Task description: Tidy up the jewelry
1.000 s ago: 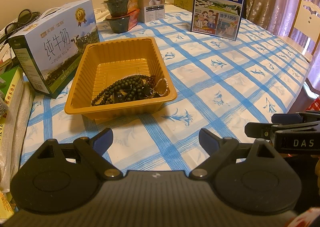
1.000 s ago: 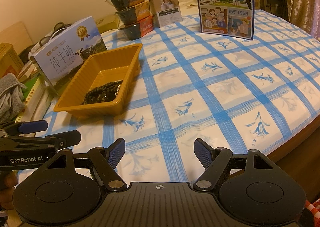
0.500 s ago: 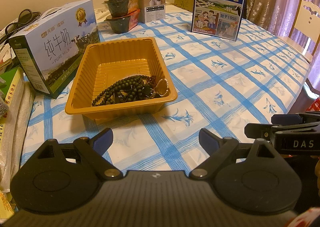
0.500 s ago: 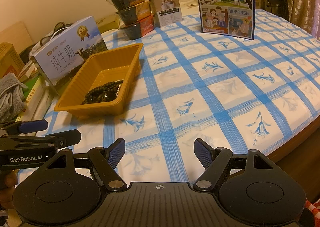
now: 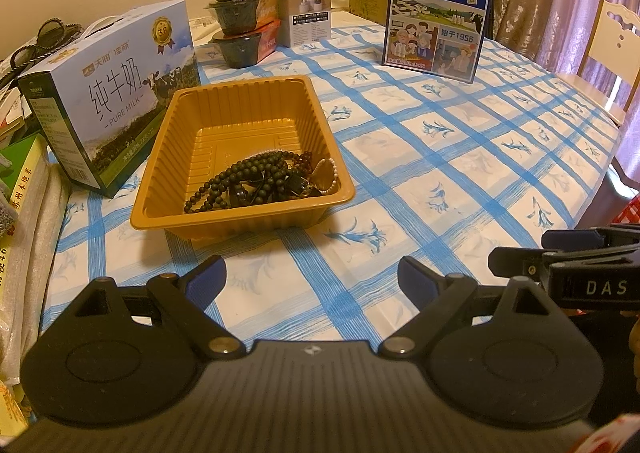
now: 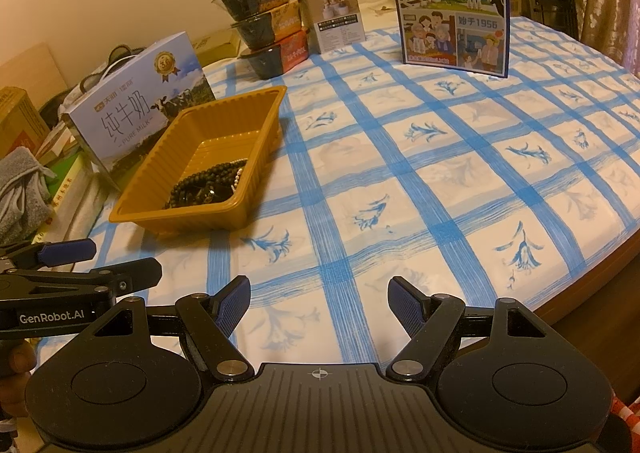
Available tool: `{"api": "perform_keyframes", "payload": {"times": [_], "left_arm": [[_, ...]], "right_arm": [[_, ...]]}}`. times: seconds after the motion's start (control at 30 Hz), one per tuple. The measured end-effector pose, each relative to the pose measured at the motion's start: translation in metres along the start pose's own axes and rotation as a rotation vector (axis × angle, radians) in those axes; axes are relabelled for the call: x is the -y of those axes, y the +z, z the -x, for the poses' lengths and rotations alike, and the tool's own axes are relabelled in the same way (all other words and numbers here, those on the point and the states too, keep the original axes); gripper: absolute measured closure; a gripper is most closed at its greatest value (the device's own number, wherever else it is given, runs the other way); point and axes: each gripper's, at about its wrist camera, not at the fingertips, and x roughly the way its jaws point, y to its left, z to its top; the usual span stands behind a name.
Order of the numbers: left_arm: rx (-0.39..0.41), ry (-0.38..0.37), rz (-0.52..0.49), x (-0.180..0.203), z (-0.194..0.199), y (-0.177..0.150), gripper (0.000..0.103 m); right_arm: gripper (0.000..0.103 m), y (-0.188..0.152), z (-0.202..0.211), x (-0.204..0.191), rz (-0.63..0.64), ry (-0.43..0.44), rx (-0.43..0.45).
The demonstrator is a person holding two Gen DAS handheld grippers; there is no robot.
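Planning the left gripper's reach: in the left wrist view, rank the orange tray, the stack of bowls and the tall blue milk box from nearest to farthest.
1. Orange tray, just ahead, slightly left of the left gripper.
2. Stack of bowls, behind the tray, far left.
3. Tall blue milk box, far right; roughly level with the bowls, so too close to call.

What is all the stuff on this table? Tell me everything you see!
tray: one, golden-brown plastic, left part of table
bead strings: dark tangle, count unclear, near end of tray
pearl strand: one, white, with the beads
milk carton: one, pale blue, left of tray
milk carton, dark blue: one, standing at the far side
bowls: three, black, stacked behind tray
small box: one, white, beside bowls
tablecloth: one, white with blue checks
chair: one, cream, right
left gripper: open, empty
right gripper: open, empty
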Motion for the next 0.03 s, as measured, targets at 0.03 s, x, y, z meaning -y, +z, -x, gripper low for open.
{"api": "perform_keyframes", "payload": {"times": [0.03], "left_arm": [[-0.001,0.0,0.001,-0.0001,0.0,0.0,0.011]], "right_arm": [[0.027,0.0002,-0.0001,-0.0003,0.0,0.001,0.0]]}}
